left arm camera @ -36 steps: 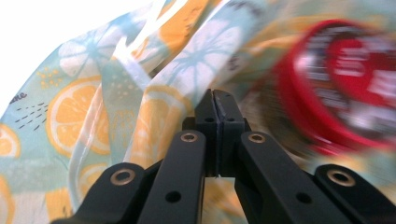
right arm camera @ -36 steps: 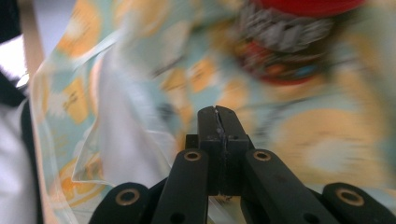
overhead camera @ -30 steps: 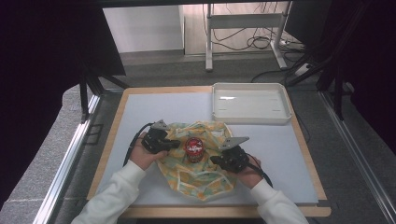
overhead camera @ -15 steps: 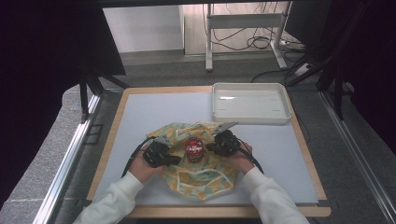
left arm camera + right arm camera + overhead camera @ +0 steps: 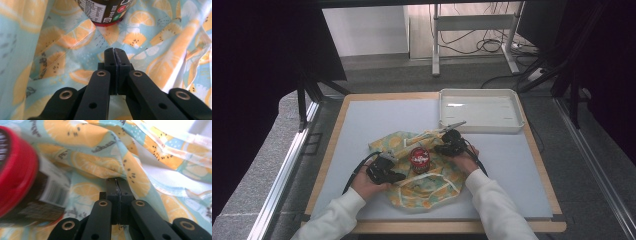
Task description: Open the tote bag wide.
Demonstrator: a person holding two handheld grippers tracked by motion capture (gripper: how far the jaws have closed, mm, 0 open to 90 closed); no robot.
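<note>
Fingers of left gripper (image 5: 398, 176) and right gripper (image 5: 438, 148) closed, each pinching cloth (image 5: 432, 187) beside jar (image 5: 419, 159).

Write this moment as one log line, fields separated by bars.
left gripper: shut, on cloth | right gripper: shut, at cloth fold | jar: upright on cloth, between grippers | tray: apart

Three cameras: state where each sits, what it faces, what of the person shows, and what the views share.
High view: above the person's side, looking forward and down on the table; sleeves, hands, left tool and right tool show.
Left gripper view: rides the left tool, facing the cloth and jar.
Right gripper view: rides the right tool, facing the same things.
Shared: jar and cloth.
</note>
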